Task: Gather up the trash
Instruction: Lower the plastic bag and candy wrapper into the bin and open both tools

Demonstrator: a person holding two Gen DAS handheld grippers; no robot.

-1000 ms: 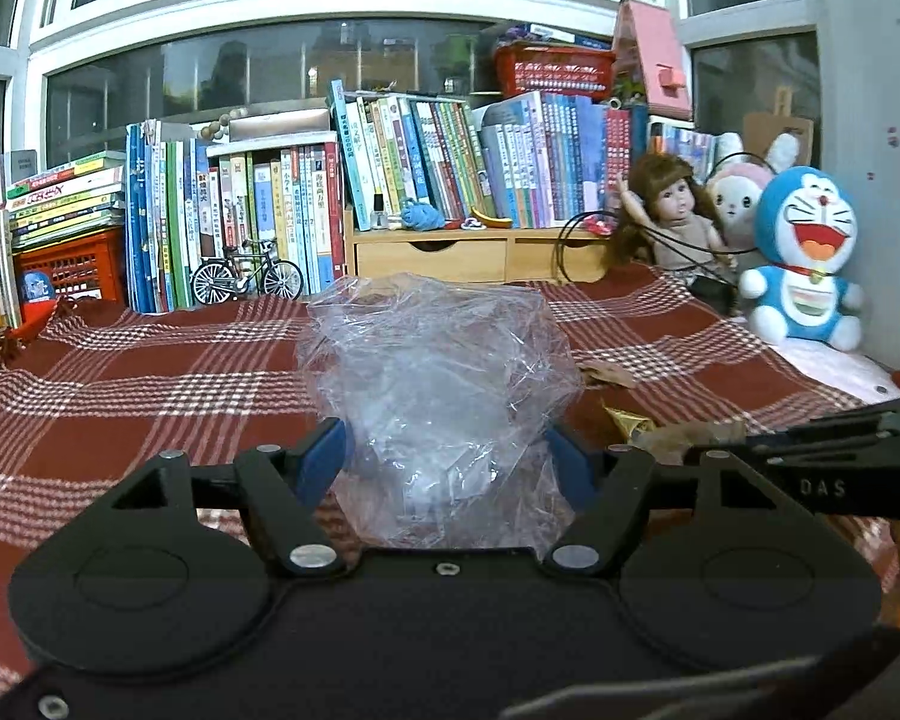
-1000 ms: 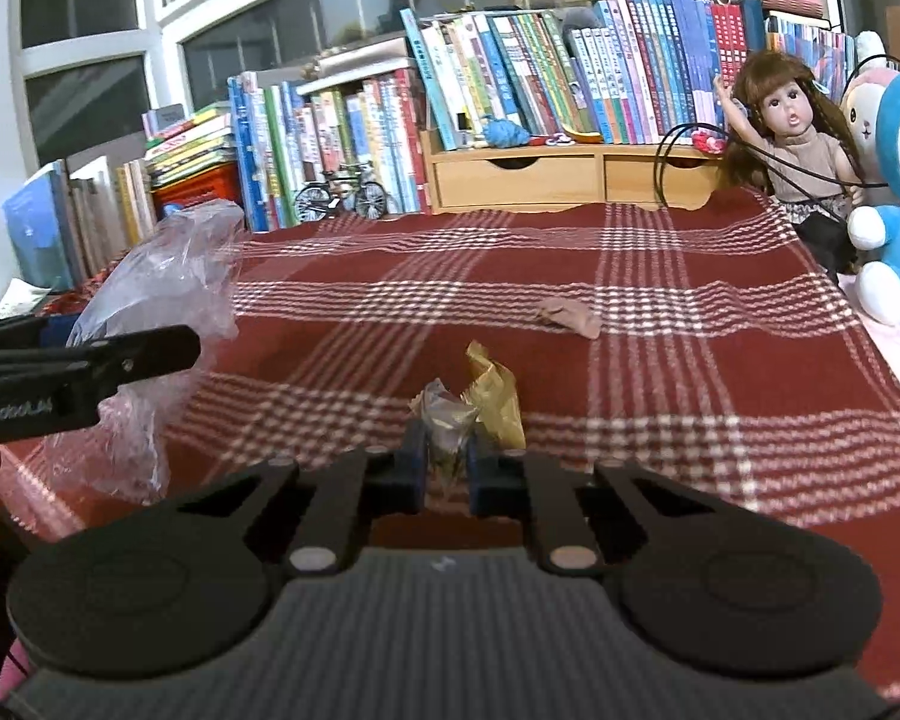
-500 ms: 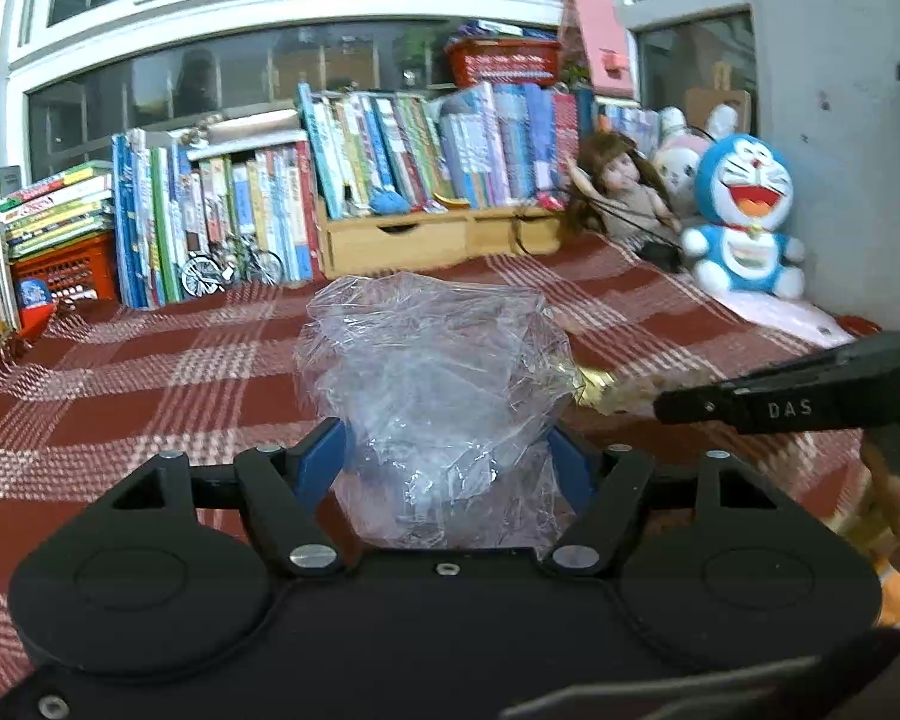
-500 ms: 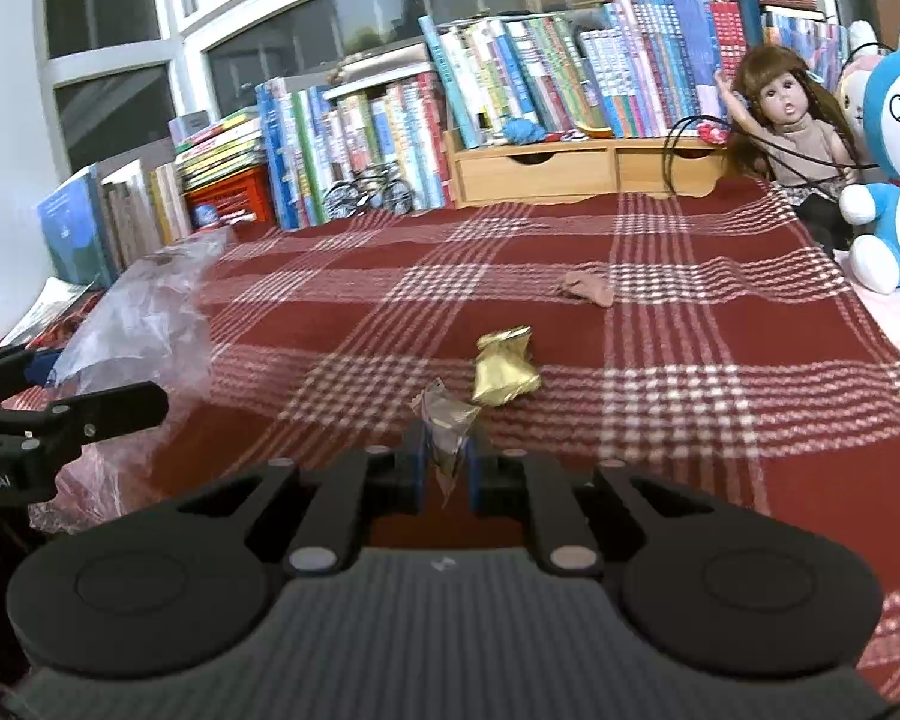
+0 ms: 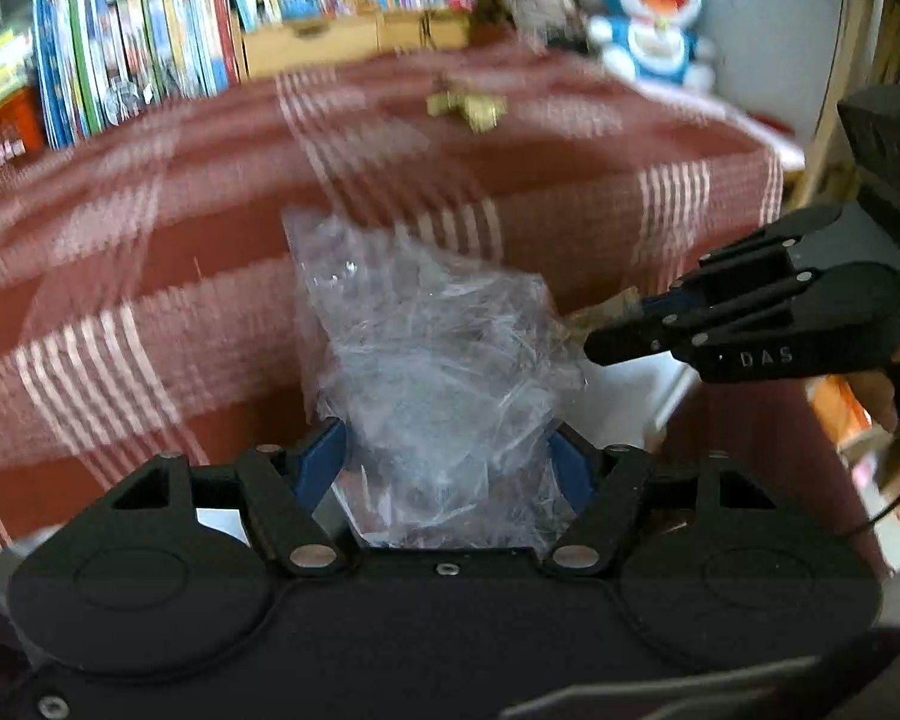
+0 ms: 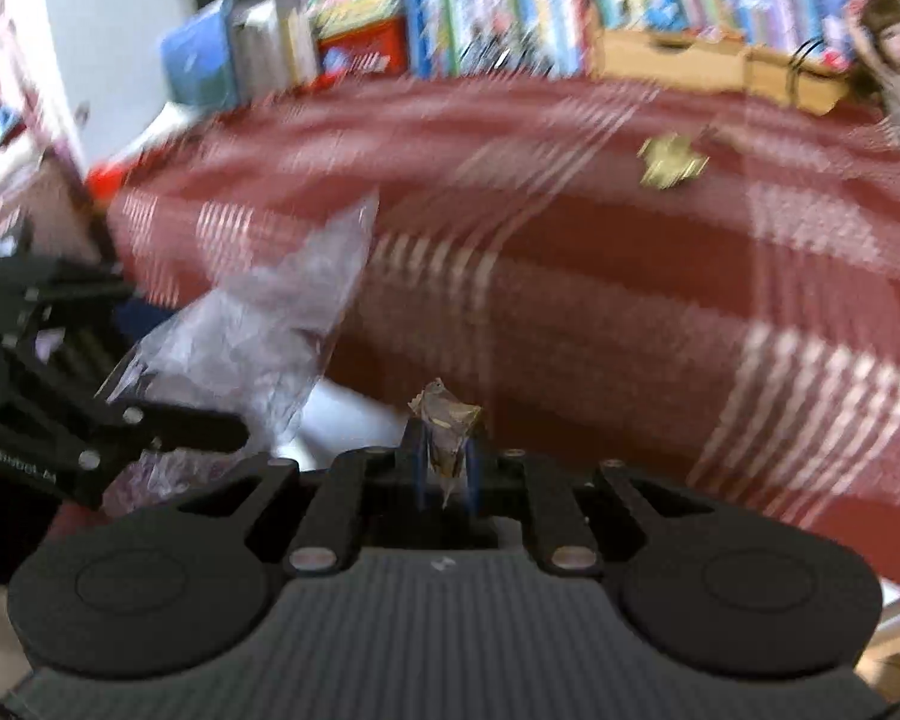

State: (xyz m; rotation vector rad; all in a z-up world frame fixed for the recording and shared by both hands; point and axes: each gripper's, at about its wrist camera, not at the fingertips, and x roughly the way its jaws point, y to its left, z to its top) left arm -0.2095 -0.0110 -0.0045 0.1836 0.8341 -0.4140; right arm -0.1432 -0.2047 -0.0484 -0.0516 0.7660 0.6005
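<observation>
My left gripper [image 5: 447,462] holds a crumpled clear plastic bag [image 5: 432,360], which stands up between its blue fingertips; the fingers stay wide apart around it. My right gripper [image 6: 447,468] is shut on a small crumpled clear-and-gold wrapper [image 6: 447,420]. In the left wrist view the right gripper [image 5: 606,348] comes in from the right, its tip beside the bag's upper right edge. The right wrist view shows the bag [image 6: 258,330] at the left, with the left gripper [image 6: 150,426] below it. A gold wrapper [image 5: 468,105] [image 6: 669,162] lies on the red plaid tablecloth [image 5: 150,276].
Both grippers hang in front of the table's near edge. Books [image 5: 150,42] and a wooden drawer box [image 5: 324,42] line the back. A doll [image 6: 894,60] and a blue plush toy [image 5: 654,12] sit at the back right. Both views are motion-blurred.
Both grippers have drawn back and dropped below the table's front edge. The right gripper carried its wrapper away from the gold one and now sits close beside the bag.
</observation>
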